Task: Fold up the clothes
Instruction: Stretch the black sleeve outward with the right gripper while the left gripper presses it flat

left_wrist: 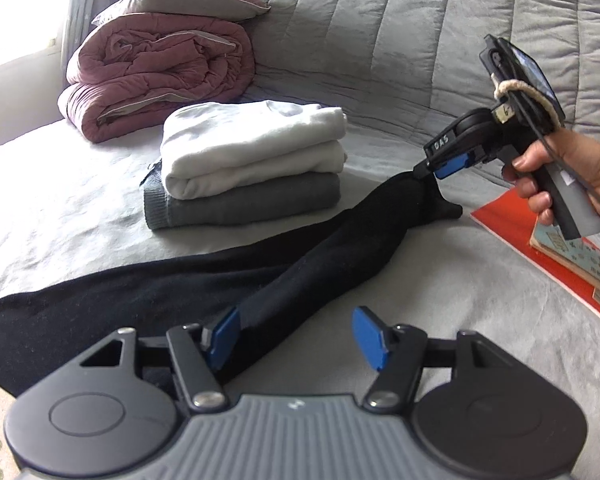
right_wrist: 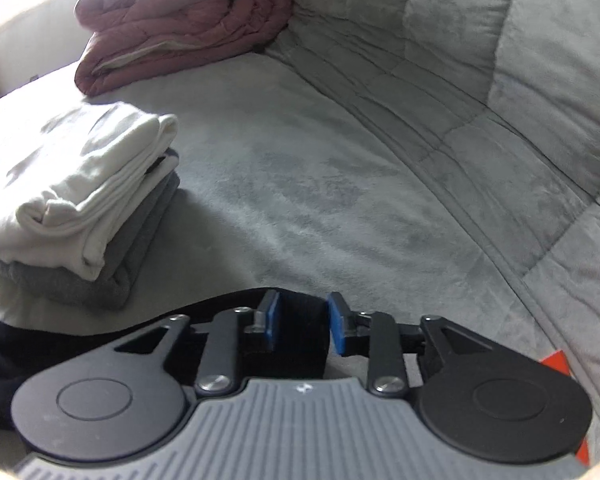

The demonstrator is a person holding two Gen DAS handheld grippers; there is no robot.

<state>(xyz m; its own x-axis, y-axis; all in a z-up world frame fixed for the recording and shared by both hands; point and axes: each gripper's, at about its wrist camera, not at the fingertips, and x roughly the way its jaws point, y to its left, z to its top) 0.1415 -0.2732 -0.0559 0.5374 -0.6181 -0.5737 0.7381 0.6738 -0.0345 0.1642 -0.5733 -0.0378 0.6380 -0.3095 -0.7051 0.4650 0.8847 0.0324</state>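
At lower centre of the left view, the left gripper [left_wrist: 300,340] gapes wide, its left pad beside the black garment [left_wrist: 180,280]. Right of centre, the right gripper [left_wrist: 434,168] pinches the sleeve end.

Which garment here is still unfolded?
The black garment, spread flat, sleeve end pinched by the right gripper; the white one and grey one sit folded, stacked.

Daylight floods in from a window [left_wrist: 40,12] at upper left, blowing out that corner in both views; the white folded garment [left_wrist: 256,144] glares, most strongly in the right wrist view, and the stack casts a soft shadow toward the camera on the grey bedcover [left_wrist: 400,40]. Fisheye lenses bend the quilted seams into curves and darken the frame corners; the black garment [left_wrist: 160,280] loses all detail; the right wrist view is slightly soft.
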